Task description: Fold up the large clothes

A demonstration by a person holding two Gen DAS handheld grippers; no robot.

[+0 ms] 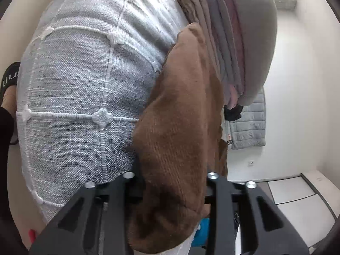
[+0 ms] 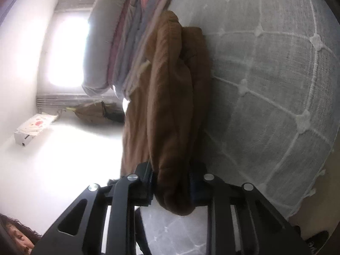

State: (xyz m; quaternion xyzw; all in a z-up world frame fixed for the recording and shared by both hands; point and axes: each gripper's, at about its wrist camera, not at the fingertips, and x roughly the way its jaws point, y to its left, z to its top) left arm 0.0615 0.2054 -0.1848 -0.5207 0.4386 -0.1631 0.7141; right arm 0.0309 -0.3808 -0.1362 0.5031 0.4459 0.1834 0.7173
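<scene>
A brown knitted garment (image 1: 174, 127) lies bunched on a grey bedspread (image 1: 80, 80) with a white stitched grid. My left gripper (image 1: 172, 182) is shut on one end of the brown garment, which fills the space between its black fingers. In the right wrist view the same brown garment (image 2: 170, 106) hangs in long folds, and my right gripper (image 2: 171, 178) is shut on its other end. The grey bedspread (image 2: 265, 85) lies behind it.
A stack of folded clothes (image 1: 233, 42) in grey, pink and tan sits on the bed beyond the brown garment; it also shows in the right wrist view (image 2: 127, 42). A grey quilted jacket (image 1: 248, 125) hangs on the white wall. A bright window (image 2: 63, 48) is at the far side.
</scene>
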